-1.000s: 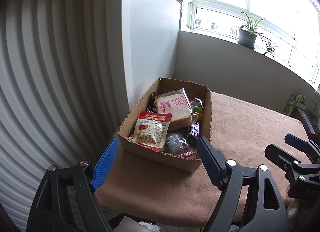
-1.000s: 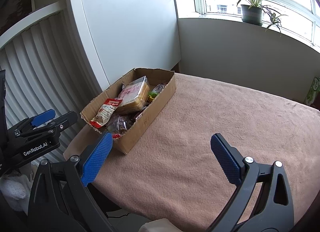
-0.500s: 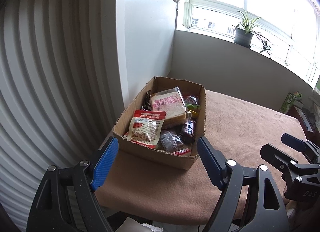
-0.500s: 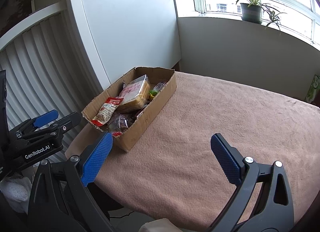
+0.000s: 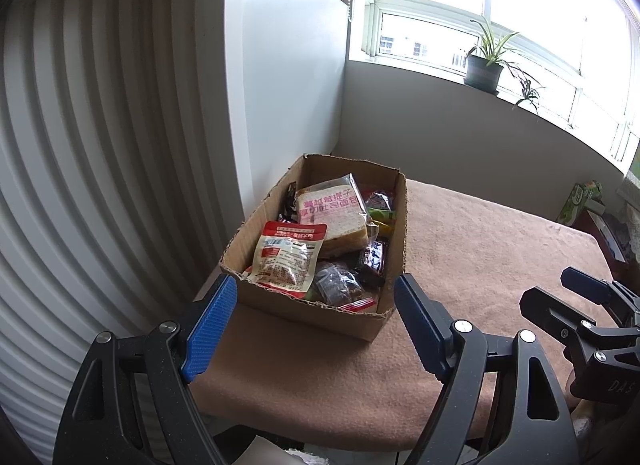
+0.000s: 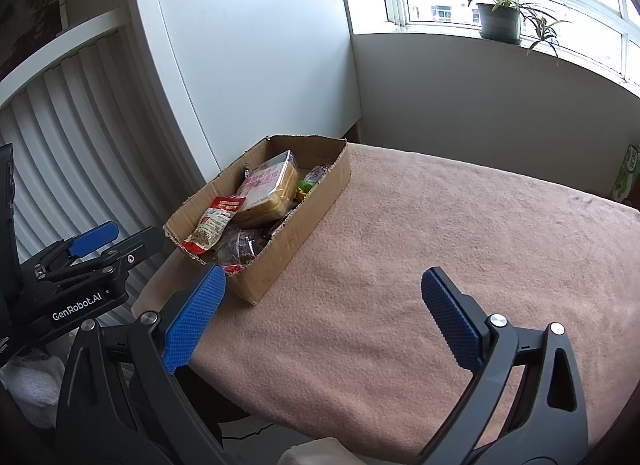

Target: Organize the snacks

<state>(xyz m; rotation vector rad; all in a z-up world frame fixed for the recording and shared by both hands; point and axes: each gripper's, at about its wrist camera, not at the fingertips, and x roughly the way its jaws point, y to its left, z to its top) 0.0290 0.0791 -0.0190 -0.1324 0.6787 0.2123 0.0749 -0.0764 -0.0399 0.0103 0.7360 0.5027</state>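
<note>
Left tongs [image 5: 312, 321] spread wide, nothing between the blue pads, poised at the bottom of the left wrist view short of the near wall of the cardboard box [image 5: 320, 317]. Right tongs [image 6: 324, 317] likewise spread and empty, low in the right wrist view over bare blanket-covered table [image 6: 460, 233]. The snacks sit heaped in the box, centre of frame: a red-and-white pouch [image 5: 286, 259] leaning on the near edge, a bagged bread loaf [image 5: 332, 211] on top behind it, dark wrapped cakes [image 5: 338, 287] and small packets beside. Likely risks: the pouch overhangs the rim and could tip out if nudged; crinkly film may slip from the pads; squeezing the loaf would crush it; the light box sits near the table's left edge and could slide off if pushed. Box walls hem in the approach. A white cabinet [image 6: 260, 85] stands close behind; a potted plant [image 6: 500, 21] on the sill is well apart.
</note>
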